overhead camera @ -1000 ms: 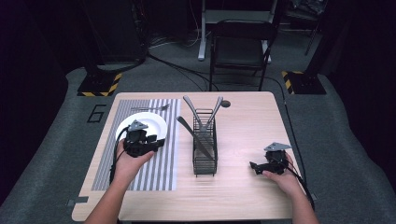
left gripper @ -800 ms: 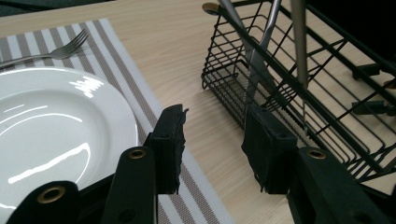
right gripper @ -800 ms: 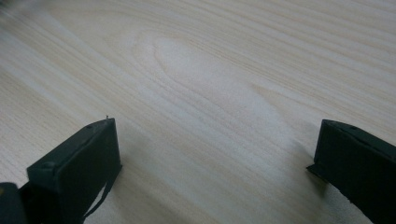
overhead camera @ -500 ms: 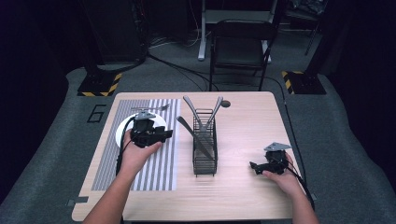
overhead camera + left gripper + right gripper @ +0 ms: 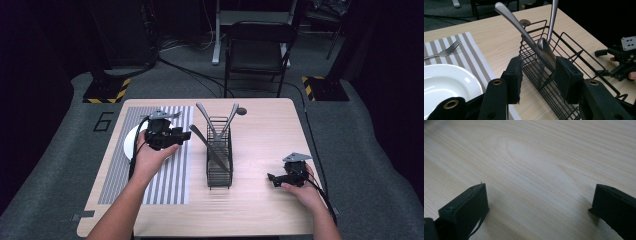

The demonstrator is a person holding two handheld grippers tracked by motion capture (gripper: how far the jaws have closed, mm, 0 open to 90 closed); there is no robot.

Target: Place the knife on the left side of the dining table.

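The left gripper (image 5: 186, 135) is being aimed, jaws parted and empty, at the cutlery handle (image 5: 517, 23) leaning out of the wire rack (image 5: 219, 157) at the middle of the tabletop (image 5: 260, 125). The handle is probably best taken near its free end, squarely between the pads, and drawn up along its own slant so the rack is not being dragged. The plate (image 5: 446, 82) and fork (image 5: 445, 52) are lying on the striped mat (image 5: 175, 175) towards the left edge. The right gripper (image 5: 272, 177) is being rested, open and empty, near the right edge.
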